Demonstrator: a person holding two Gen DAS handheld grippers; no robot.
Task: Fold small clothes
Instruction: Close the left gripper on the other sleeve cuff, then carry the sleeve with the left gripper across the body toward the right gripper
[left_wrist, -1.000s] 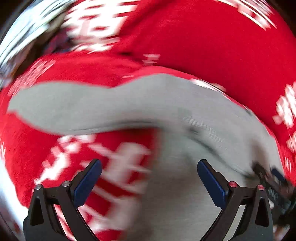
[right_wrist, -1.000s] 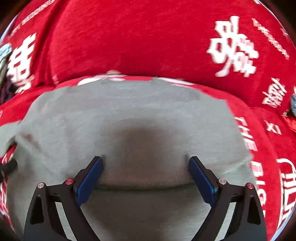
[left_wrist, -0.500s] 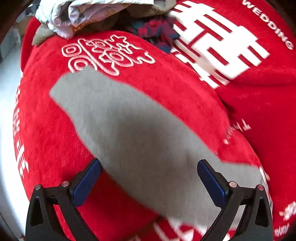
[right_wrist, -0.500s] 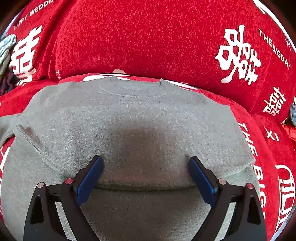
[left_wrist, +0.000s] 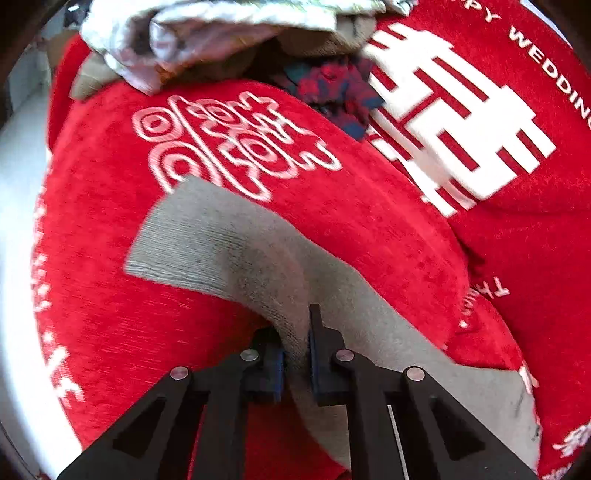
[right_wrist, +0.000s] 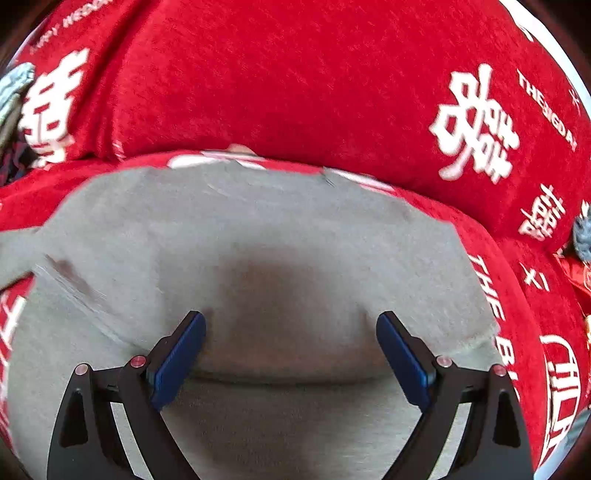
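A grey knit sweater (right_wrist: 258, 236) lies spread on a red cover with white characters. Its body fills the right wrist view, with a folded layer ending in a crease between the fingers. My right gripper (right_wrist: 291, 354) is open just above that crease, holding nothing. In the left wrist view the grey sleeve (left_wrist: 207, 243) stretches to the upper left, cuff end lying on the cover. My left gripper (left_wrist: 295, 354) is shut on the sleeve, and the cloth bunches up between the jaws.
A red sofa cover (left_wrist: 351, 206) lies under everything, with a back cushion (right_wrist: 295, 81) behind the sweater. A heap of other clothes, pale crumpled cloth (left_wrist: 207, 33) and a dark red-blue piece (left_wrist: 332, 92), lies at the far end. A grey item (right_wrist: 583, 240) sits at the right edge.
My left gripper was open over the sleeve half a second ago and has now closed on it. The right gripper has stayed open over the sweater's body.
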